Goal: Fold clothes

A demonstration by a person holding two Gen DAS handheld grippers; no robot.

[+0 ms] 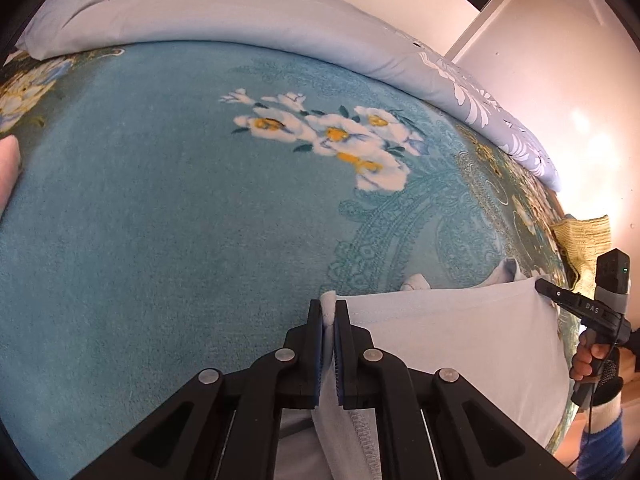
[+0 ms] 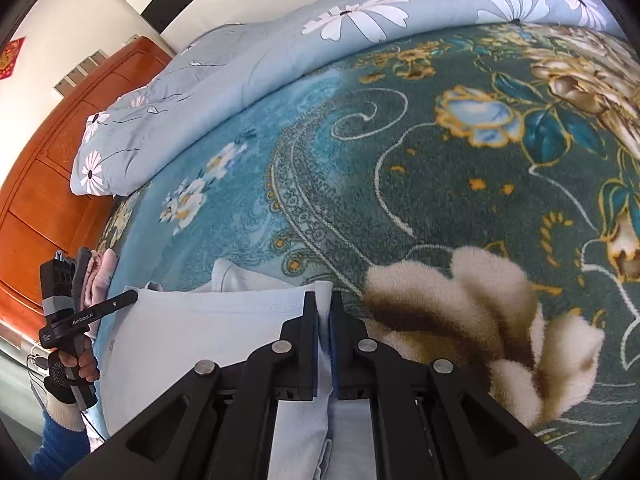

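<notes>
Left gripper (image 1: 329, 309): jaws clenched on one corner of the pale garment (image 1: 460, 332). Right gripper (image 2: 323, 305): jaws clenched on the opposite corner. The garment spans between both, at the near edge of the bed's floral blanket (image 1: 160, 220). A folded quilt (image 1: 240, 20) lies along the far side.

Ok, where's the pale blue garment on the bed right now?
The pale blue garment lies at the near edge of the teal floral blanket, stretched between the left gripper and the right gripper, each clamped on an upper corner.
</notes>
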